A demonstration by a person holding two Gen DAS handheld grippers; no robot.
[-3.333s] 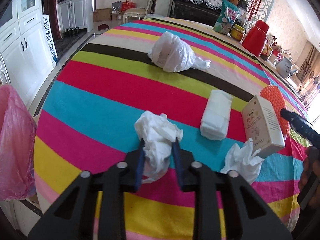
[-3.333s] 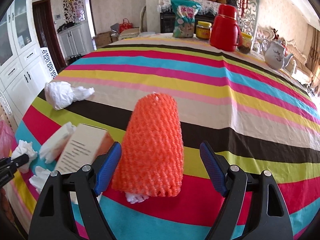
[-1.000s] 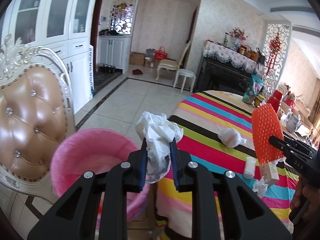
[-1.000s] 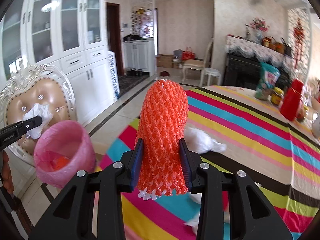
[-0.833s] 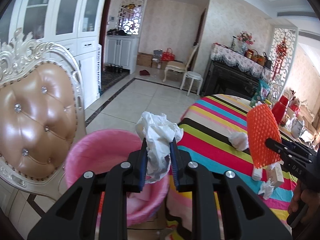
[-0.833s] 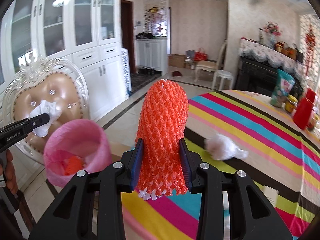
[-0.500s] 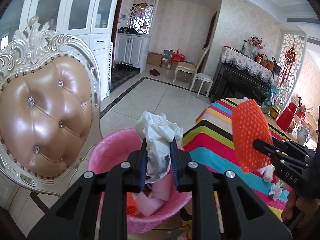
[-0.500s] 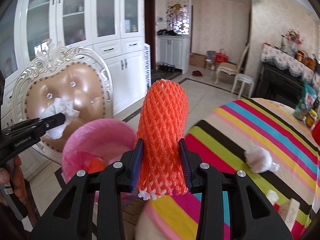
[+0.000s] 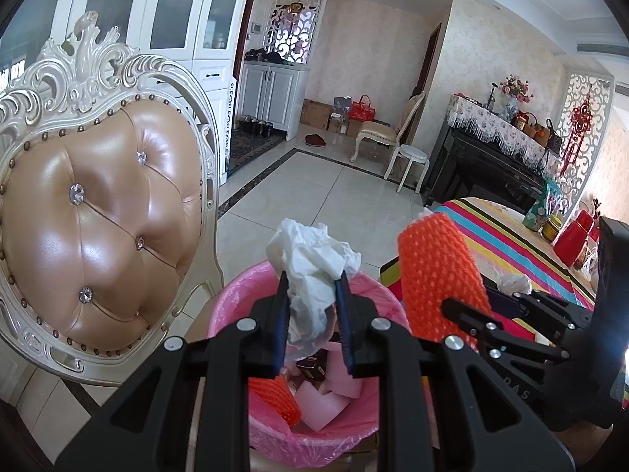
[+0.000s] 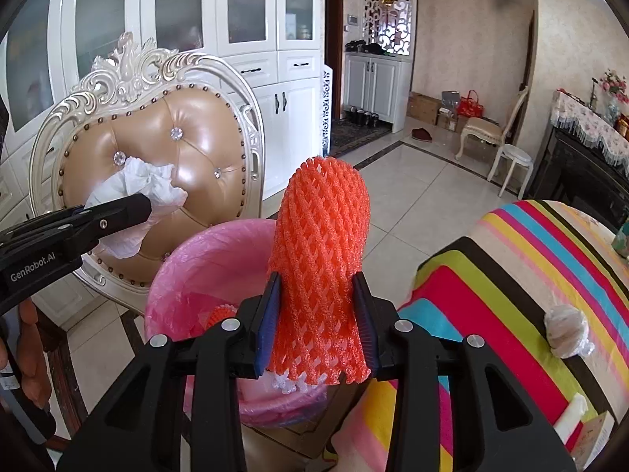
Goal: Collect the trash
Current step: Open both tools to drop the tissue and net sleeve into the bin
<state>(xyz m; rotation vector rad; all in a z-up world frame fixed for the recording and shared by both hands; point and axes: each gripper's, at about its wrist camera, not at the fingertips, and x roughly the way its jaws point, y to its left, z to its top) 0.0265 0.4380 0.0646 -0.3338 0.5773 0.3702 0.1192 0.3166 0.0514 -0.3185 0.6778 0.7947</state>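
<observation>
My left gripper [image 9: 312, 295] is shut on a crumpled white tissue [image 9: 312, 259] and holds it above the pink-lined trash bin [image 9: 236, 299]. In the right wrist view the left gripper [image 10: 145, 204] and the tissue [image 10: 137, 185] show at the left, above the bin [image 10: 188, 267]. My right gripper [image 10: 316, 310] is shut on an orange foam net sleeve [image 10: 320, 244], held upright over the bin's near right rim. The sleeve [image 9: 436, 271] also shows in the left wrist view. The bin holds pink foam pieces [image 9: 326, 401] and another orange net [image 9: 275, 395].
An ornate chair with a tan leather back [image 9: 98, 212] stands just behind the bin. The striped table [image 10: 511, 275] is at the right with a white wrapped bundle [image 10: 566, 330], a folded tissue pack [image 10: 574, 413] and a box corner [image 10: 597, 438]. Tiled floor lies beyond.
Both grippers have swung left from the table to the bin, carrying the tissue and the orange sleeve. The bin's inside has come into view below them.
</observation>
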